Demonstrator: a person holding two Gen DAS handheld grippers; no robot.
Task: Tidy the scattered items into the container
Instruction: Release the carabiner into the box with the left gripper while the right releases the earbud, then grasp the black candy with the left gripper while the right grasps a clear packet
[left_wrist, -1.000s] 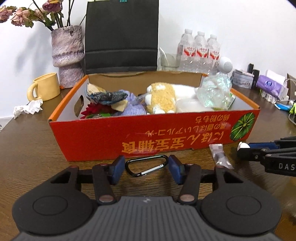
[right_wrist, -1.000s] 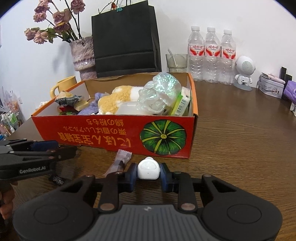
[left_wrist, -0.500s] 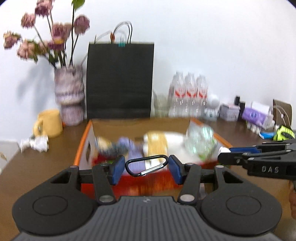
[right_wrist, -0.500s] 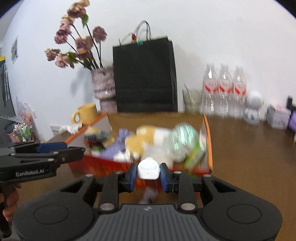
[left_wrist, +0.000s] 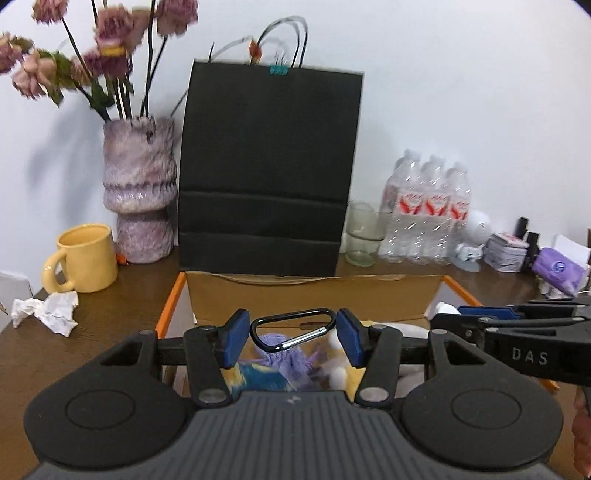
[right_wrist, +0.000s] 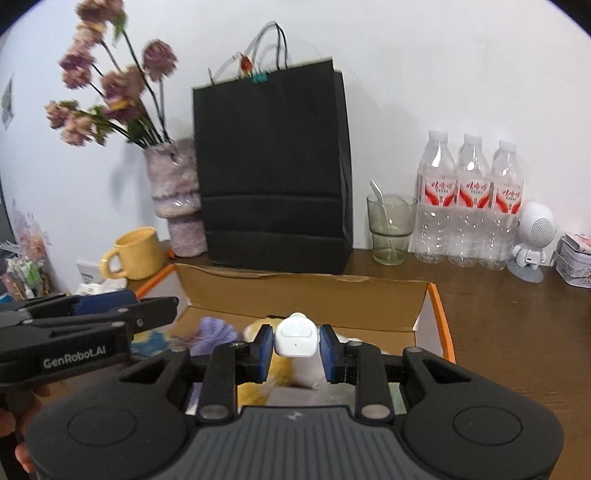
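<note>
My left gripper (left_wrist: 292, 339) is shut on a black carabiner (left_wrist: 291, 328), held crosswise between its blue pads above the open cardboard box (left_wrist: 314, 291). My right gripper (right_wrist: 296, 345) is shut on a small white rounded device (right_wrist: 295, 335), also over the box (right_wrist: 295, 295). Each gripper shows from the side in the other's view, the left gripper (right_wrist: 88, 325) at the left and the right gripper (left_wrist: 517, 325) at the right. Inside the box lie a purple knitted item (left_wrist: 280, 350), a yellow and white plush toy (right_wrist: 258, 391) and other things, mostly hidden by the grippers.
Behind the box stand a black paper bag (left_wrist: 266, 170), a vase of dried flowers (left_wrist: 138, 192), a yellow mug (left_wrist: 83, 256), a glass (right_wrist: 391, 229), three water bottles (right_wrist: 469, 199) and a white robot figure (right_wrist: 532, 240). Crumpled paper (left_wrist: 46, 310) lies at left.
Both grippers rose from the table in front of the box and moved forward over it, carrying the carabiner and the white device. The box's red front wall dropped out of view.
</note>
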